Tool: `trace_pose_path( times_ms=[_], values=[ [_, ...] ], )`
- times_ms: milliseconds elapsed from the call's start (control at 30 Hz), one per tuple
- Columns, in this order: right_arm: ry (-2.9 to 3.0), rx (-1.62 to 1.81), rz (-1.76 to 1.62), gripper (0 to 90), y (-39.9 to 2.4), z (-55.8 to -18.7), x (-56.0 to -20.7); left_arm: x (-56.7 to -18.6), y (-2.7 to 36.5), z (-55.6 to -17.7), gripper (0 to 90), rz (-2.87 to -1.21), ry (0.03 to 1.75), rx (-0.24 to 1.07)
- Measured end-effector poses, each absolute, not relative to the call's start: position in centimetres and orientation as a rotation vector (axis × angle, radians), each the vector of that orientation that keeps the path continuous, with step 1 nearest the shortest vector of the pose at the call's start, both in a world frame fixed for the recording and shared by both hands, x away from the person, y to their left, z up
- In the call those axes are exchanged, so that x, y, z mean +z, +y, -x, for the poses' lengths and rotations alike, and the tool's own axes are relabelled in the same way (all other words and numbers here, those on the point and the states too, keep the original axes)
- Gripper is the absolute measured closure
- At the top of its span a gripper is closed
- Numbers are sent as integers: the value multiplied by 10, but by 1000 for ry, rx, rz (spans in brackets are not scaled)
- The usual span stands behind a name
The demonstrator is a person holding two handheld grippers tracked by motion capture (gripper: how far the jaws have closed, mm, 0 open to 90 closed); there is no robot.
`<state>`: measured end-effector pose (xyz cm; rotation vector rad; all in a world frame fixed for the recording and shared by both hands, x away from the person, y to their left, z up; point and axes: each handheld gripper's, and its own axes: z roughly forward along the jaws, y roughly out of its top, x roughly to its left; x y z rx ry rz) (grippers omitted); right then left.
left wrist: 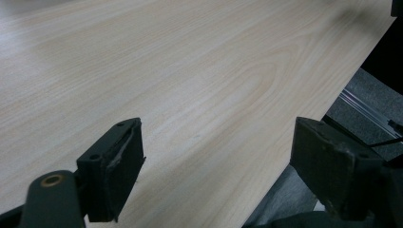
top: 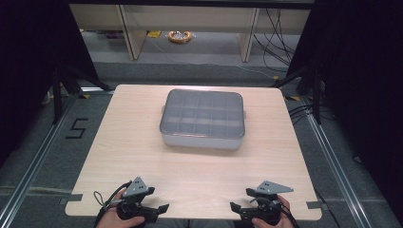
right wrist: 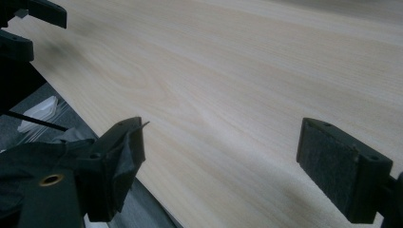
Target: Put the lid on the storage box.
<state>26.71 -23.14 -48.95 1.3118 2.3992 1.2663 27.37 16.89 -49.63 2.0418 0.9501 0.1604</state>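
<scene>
A grey plastic box (top: 203, 118) with a clear lid and a grid of compartments sits at the middle of the light wooden table (top: 142, 156), toward the far side. My left gripper (top: 159, 210) rests at the near left edge, held by a hand, jaws wide apart and empty. In the left gripper view my left gripper (left wrist: 216, 166) spans bare wood and the table's edge. My right gripper (top: 237, 208) is at the near right edge, also open and empty. In the right gripper view my right gripper (right wrist: 221, 164) hovers over bare tabletop.
Dark floor with metal rails (top: 332, 161) flanks the table on both sides. A floor mark "5" (top: 77, 128) lies at the left. Shelving legs, cables and a yellow ring-shaped object (top: 179, 36) are on the floor beyond the table.
</scene>
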Motion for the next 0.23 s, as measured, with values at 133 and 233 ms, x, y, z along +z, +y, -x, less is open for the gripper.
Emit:
trace_pose_path(
  times_ms=[133, 233],
  values=[
    [2392, 1285, -1297, 176, -231, -268, -491, -497, 168, -274, 180, -2022, 956, 152],
    [2393, 1287, -1298, 176, -231, -268, -490, -496, 170, -275, 180, -2048, 954, 171]
  ],
)
